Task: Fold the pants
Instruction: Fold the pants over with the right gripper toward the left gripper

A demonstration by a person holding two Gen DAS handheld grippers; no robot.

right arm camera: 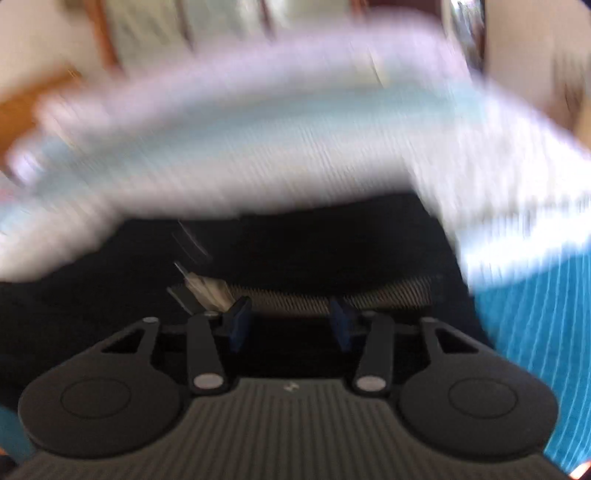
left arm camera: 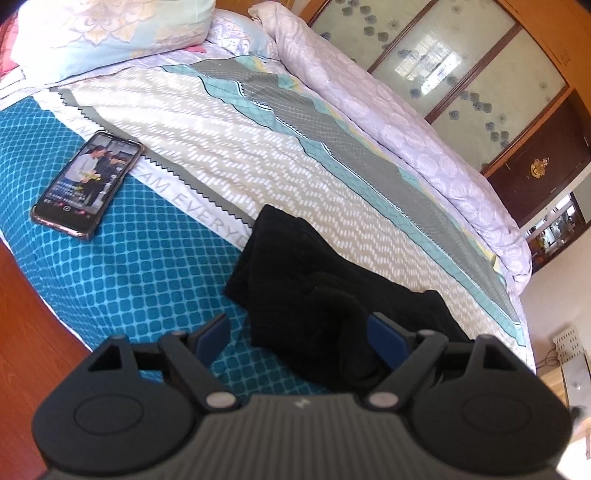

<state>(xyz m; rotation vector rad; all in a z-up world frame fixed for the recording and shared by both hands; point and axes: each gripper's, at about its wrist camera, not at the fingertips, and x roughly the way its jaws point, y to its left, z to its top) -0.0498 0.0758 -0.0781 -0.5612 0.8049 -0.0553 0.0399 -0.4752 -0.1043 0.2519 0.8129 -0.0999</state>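
Red-brown wooden floor [left arm camera: 26,314] shows at the far left of my left wrist view, below the edge of the bed [left arm camera: 140,266], which is covered in a teal sheet with a lattice pattern. On that sheet, near the left side, a phone [left arm camera: 86,184] lies flat with its screen lit. Further right the sheet turns to a cream panel with white dashes, then grey and teal zigzag bands. Pillows [left arm camera: 110,33] sit at the top left, and a pale lilac quilt [left arm camera: 406,129] is bunched along the far edge. Behind it stands a wooden wardrobe [left arm camera: 461,74] with frosted, flower-printed doors.

The black pants [left arm camera: 314,280] lie in a loosely folded heap on the bed, just ahead of my left gripper [left arm camera: 299,334]. My left fingers stand wide apart; the right-hand blue pad [left arm camera: 386,338] sits against the edge of the cloth, the other over bare sheet, and they grip nothing.

My right wrist view is heavily blurred. My right gripper [right arm camera: 291,319] is partly open, hovering low over the black pants [right arm camera: 314,243], close to a ribbed waistband [right arm camera: 332,295] and a pale tag [right arm camera: 207,288]. I cannot make out any cloth pinched between those pads. Teal sheet [right arm camera: 535,332] shows at the right.
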